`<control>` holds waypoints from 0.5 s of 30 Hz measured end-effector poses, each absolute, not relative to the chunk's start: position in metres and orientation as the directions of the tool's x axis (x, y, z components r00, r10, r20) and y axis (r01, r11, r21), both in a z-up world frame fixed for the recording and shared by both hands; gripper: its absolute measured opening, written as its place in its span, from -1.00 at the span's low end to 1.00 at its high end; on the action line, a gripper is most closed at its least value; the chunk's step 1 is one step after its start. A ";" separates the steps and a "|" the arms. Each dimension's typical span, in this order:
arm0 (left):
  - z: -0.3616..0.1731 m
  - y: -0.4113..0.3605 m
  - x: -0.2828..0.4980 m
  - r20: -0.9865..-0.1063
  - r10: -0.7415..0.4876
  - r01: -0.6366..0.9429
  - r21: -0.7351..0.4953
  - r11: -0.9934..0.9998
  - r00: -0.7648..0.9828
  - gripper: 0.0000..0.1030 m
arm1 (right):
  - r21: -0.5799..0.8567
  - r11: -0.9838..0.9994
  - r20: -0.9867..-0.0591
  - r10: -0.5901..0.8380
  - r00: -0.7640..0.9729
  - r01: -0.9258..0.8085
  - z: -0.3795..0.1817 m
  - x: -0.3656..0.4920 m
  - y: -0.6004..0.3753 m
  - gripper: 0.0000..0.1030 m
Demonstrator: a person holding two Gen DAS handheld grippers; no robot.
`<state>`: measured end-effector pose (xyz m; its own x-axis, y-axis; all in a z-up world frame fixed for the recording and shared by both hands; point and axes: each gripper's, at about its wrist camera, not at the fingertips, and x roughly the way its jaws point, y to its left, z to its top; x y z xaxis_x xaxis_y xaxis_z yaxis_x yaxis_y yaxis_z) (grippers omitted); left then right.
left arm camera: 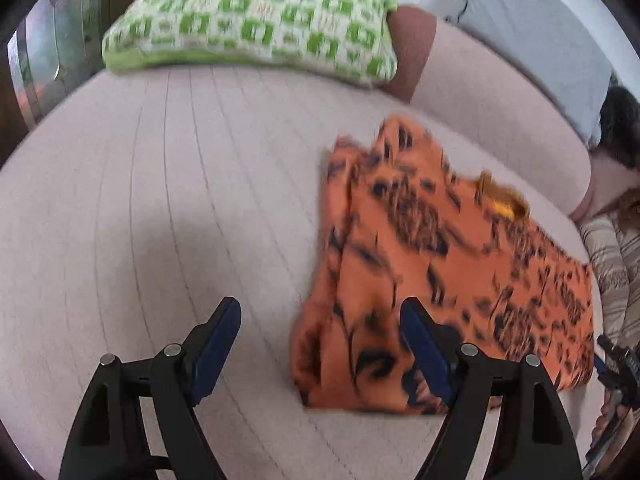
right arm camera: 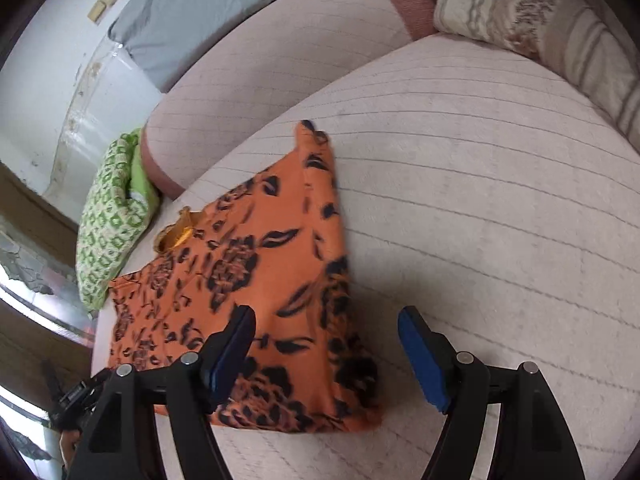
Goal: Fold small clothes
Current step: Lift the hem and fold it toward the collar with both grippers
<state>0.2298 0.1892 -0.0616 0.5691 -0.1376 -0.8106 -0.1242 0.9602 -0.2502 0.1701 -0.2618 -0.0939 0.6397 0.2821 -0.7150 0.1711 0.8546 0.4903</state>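
Observation:
An orange garment (left arm camera: 440, 240) (right arm camera: 260, 260) with a black flower print lies folded flat on the pale quilted sofa seat (left arm camera: 180, 200) (right arm camera: 480, 180). A yellow label shows at its neckline. My left gripper (left arm camera: 320, 308) is open just above the garment's near left corner, its right finger over the cloth and its left finger over bare seat. My right gripper (right arm camera: 326, 314) is open over the near right edge of the garment, with its left finger above the cloth and its right finger above the seat. Neither pinches the fabric.
A green and white patterned cushion (left arm camera: 256, 20) (right arm camera: 112, 232) lies at the seat's left end. A beige striped cushion (right arm camera: 540, 28) (left arm camera: 612, 264) lies at the right end. A grey cloth (left arm camera: 540, 32) (right arm camera: 208, 12) drapes the backrest (left arm camera: 480, 100).

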 end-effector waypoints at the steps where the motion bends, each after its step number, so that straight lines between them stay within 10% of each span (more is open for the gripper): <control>1: -0.058 0.191 0.236 -0.804 -0.142 -0.112 -0.250 0.962 0.577 0.59 | 0.483 0.860 -0.716 0.277 0.641 0.168 -0.094 0.173 -0.258 0.48; 15: -0.081 0.199 0.258 -0.852 -0.233 -0.059 -0.294 0.954 0.469 0.29 | 0.473 0.868 -0.719 0.282 0.635 0.152 -0.096 0.175 -0.251 0.48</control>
